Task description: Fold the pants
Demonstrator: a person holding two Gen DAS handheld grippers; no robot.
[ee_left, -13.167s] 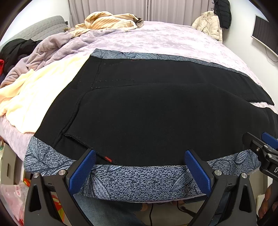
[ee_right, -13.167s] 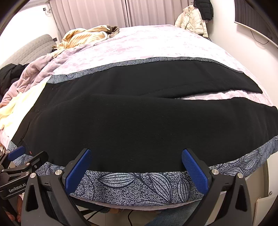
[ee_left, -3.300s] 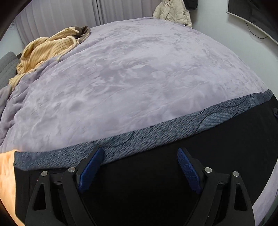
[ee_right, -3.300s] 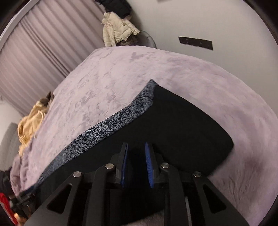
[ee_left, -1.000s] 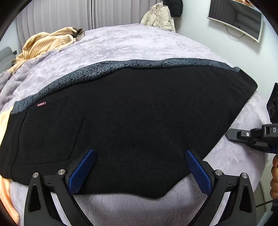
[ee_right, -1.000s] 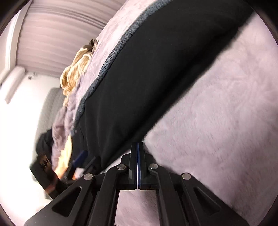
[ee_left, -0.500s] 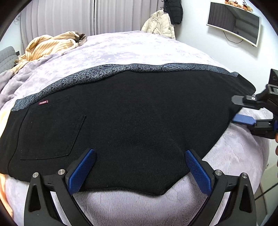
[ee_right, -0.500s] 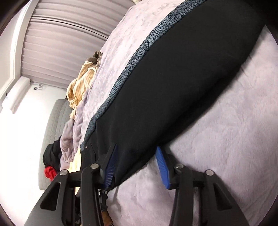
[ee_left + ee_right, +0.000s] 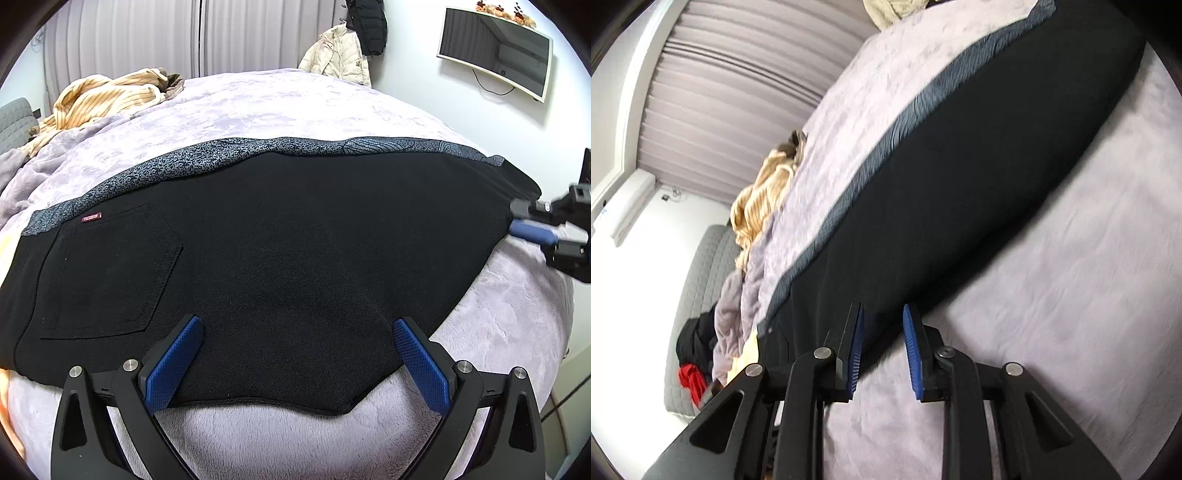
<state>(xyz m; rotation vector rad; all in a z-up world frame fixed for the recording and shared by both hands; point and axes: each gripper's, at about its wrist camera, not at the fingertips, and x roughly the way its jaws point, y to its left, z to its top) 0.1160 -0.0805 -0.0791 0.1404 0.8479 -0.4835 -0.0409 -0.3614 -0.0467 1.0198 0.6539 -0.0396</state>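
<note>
Across the lilac blanket lie the black pants, folded leg over leg; left gripper spread wide above the near edge, right gripper parted, straddling the hem end, nothing clamped.

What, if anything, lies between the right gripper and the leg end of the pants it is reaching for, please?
Nothing visible does. The right gripper is open with its jaws either side of the near edge of the black pants, only bare purple blanket around it. The yellow striped garment lies far off at the bed's head.
</note>
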